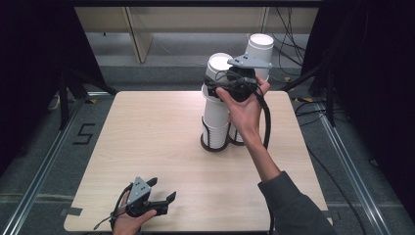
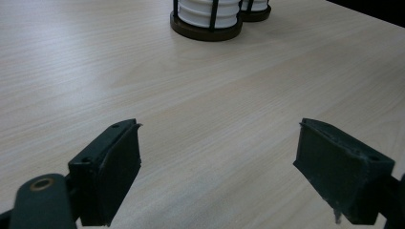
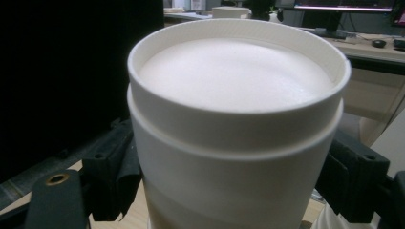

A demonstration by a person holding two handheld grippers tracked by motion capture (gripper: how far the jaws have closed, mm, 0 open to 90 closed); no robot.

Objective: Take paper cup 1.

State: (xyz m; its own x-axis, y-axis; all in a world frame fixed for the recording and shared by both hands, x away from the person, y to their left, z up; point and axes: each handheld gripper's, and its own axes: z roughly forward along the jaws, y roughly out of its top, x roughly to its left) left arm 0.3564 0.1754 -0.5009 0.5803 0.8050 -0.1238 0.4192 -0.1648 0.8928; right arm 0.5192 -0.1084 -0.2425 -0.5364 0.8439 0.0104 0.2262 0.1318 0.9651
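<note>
Right gripper (image 1: 221,84) clamps an inverted white paper cup (image 3: 239,129) atop the left stack in its black wire holder (image 1: 215,139), probably to pull it free, while left gripper (image 1: 164,191) idles wide-jawed over the pale wooden table (image 1: 161,142).

Two stacks of white cups (image 1: 217,115) stand in two round holders (image 1: 214,143) near the table's (image 1: 147,147) far edge.
</note>
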